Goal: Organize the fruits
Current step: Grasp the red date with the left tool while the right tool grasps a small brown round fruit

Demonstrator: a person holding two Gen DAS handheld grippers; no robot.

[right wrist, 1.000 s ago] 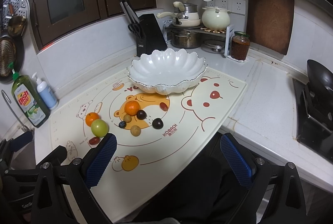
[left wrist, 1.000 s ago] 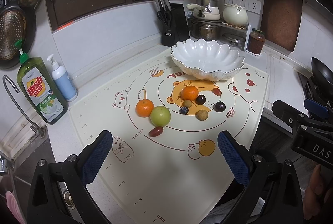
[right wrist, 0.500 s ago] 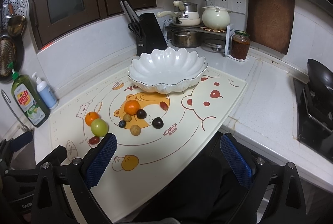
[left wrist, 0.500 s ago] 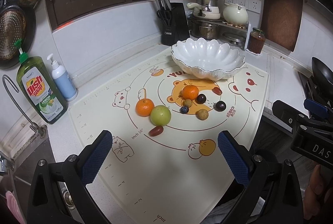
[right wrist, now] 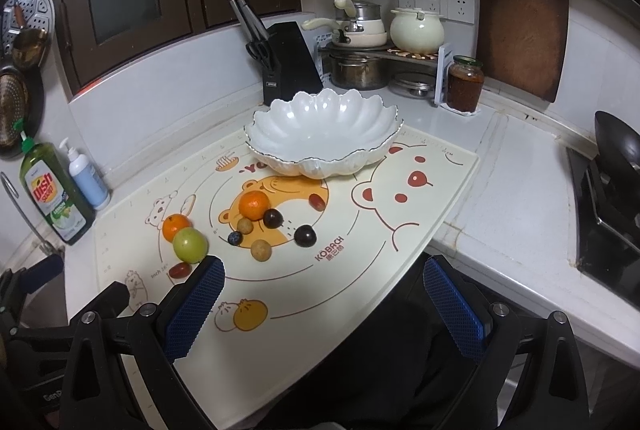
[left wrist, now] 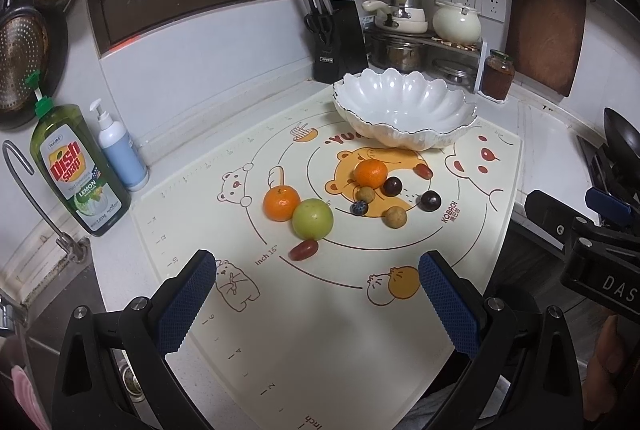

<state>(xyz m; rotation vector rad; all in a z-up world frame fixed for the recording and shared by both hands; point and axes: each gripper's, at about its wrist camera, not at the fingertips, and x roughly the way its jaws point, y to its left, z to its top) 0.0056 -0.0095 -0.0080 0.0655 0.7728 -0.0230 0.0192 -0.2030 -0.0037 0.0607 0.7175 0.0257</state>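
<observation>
Both claws, the left claw [left wrist: 316,294] and the right claw [right wrist: 324,296], hang wide open and empty above the near edge of the printed mat [left wrist: 348,314] on the counter [right wrist: 516,198]. All fruit lies loose on the mat, none in the white scalloped bowl [left wrist: 404,106] at its far side. Nearest the left claw are a red grape [left wrist: 304,249], a green apple [left wrist: 312,218] and an orange [left wrist: 281,203], the apple touching the orange. A second orange [right wrist: 253,205] and several small dark and tan fruits sit nearer the bowl. The step in hand is judged to be the first pick. Taking an outlying fruit first, with the fingers straddling its widest part, avoids nudging neighbours; round fruit may roll if struck off-centre.
</observation>
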